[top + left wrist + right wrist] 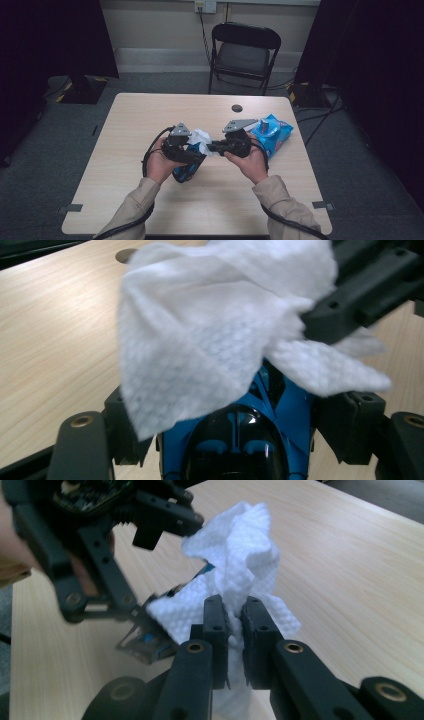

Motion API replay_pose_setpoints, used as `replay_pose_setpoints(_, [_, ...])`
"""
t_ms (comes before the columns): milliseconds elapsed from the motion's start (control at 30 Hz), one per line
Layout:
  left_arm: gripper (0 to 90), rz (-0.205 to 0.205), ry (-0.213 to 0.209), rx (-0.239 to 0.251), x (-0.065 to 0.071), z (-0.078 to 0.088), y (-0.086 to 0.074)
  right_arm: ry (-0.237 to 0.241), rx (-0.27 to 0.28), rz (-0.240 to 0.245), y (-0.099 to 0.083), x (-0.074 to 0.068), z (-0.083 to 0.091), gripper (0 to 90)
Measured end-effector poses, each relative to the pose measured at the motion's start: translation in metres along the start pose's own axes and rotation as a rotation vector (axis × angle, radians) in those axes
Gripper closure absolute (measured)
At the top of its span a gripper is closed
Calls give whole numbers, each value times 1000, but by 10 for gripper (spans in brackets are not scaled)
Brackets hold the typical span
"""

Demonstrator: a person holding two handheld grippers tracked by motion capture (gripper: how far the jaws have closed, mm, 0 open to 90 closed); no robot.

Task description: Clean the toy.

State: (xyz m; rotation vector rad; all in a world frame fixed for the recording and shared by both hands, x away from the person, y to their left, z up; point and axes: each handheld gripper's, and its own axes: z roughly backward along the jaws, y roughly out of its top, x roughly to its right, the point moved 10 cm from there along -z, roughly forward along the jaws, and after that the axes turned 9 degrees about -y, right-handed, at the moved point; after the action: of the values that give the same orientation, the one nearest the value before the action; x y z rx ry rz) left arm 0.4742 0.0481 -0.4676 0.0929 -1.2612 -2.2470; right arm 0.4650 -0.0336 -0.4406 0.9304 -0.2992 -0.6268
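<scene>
Black folding chair (244, 52) behind table (130, 150) — second blue packet (274, 132).

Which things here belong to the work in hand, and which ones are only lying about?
In the job:
- wipe, pinched by the right tool
- blue toy, gripped by the left tool

Lying about:
- blue pack on the table
- dark disc on the table
- chair behind the table
</scene>
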Motion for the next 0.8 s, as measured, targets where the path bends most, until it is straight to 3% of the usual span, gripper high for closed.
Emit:
replay_pose_setpoints(167, [263,4,-10,13,1,2,1,8,5,-1,-4,-1,7,830])
replay_pose_setpoints(433, [262,-26,-39,25,14,3,7,-33,79,-87,15,23,16,830])
replay_pose_setpoints(567, [263,-30,-53,30,18,1,8,-49,93,-107,26,28,14,830])
replay_pose_setpoints(800, [262,-49,-77,22,29,-5,7,-50,55,-94,33,24,-3,830])
